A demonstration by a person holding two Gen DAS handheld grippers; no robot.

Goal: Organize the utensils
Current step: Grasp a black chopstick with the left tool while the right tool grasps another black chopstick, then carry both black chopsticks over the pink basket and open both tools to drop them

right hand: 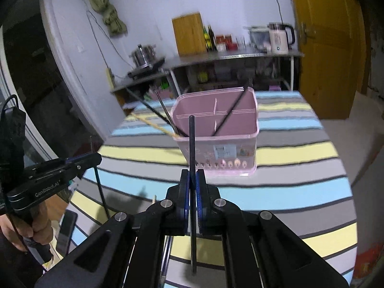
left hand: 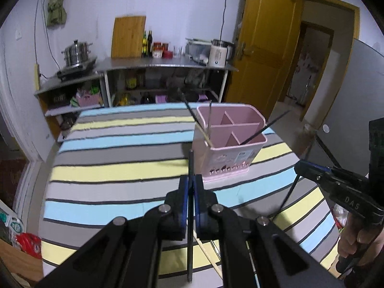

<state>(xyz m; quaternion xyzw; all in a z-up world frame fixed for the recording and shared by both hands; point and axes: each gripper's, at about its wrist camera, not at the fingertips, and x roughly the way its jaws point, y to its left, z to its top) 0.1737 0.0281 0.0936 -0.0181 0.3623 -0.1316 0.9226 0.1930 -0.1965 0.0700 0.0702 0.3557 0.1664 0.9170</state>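
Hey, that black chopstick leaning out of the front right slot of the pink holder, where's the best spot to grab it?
Grip the black chopstick on its free upper shaft, outside the pink holder, coming from the right where it leans out past the rim. Its lower end is buried in the compartment. Both the left gripper and right gripper already clamp chopsticks, so one must free up first.

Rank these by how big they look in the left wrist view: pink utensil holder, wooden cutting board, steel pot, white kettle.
1. pink utensil holder, though nearest
2. wooden cutting board
3. steel pot and white kettle look alike, unranked
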